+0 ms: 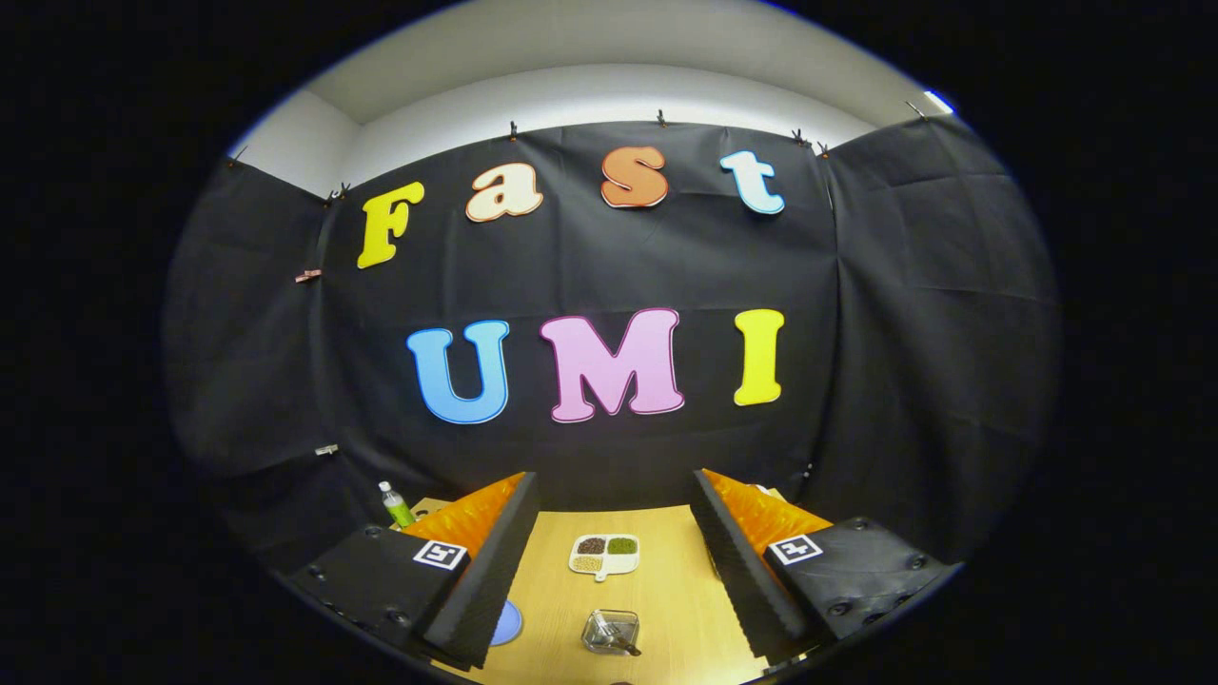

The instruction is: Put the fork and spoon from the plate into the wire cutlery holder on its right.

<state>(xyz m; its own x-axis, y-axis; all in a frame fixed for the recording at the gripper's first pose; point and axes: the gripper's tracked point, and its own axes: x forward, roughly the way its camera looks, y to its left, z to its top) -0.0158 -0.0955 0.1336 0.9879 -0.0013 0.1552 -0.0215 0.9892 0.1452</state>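
Note:
My gripper (613,514) is open and held high above the wooden table (666,609), with nothing between its fingers. Far below, between the fingers, the small wire cutlery holder (610,631) stands on the table. Something thin and dark lies in it, too small to make out. Left of the holder, a sliver of the blue plate (508,624) peeks out from behind the left finger (485,571). The rest of the plate and whatever lies on it are hidden.
A white divided dish (605,556) with brown, green and pale grains sits beyond the holder toward the wall. A green bottle (397,504) stands at the table's far left corner. Black cloth walls close the booth behind and on both sides.

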